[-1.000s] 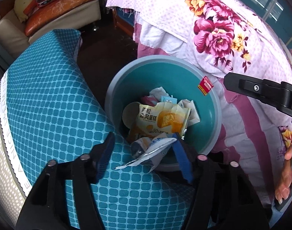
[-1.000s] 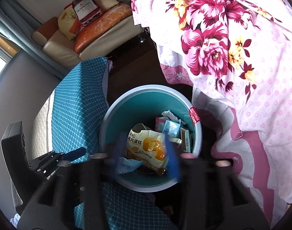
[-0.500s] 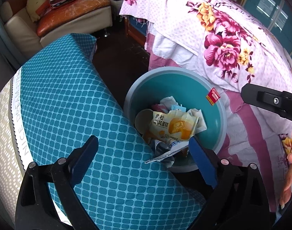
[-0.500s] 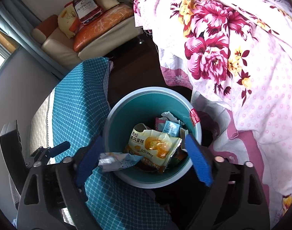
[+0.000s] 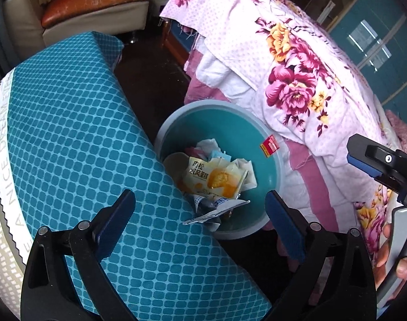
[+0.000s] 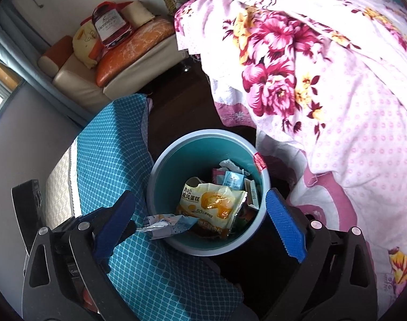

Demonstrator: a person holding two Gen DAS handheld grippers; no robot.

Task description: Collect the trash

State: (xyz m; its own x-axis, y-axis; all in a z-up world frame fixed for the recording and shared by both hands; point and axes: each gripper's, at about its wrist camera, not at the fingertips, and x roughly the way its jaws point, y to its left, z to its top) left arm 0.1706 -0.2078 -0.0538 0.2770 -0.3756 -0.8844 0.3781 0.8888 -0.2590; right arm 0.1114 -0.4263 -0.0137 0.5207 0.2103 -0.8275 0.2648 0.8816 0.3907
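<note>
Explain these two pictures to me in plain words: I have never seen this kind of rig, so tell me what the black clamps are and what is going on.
A person holds one two-finger tool in each hand; each carries a camera looking along its fingers. One picture is from the left tool, the other from the right tool. Both are open and hold nothing. Below them stands a round teal plastic bin with trash inside: a yellow cake wrapper on top and a crumpled silver-blue wrapper lying over the near rim. Beside the bin are a teal chequered cushion and a pink floral quilt.
</note>
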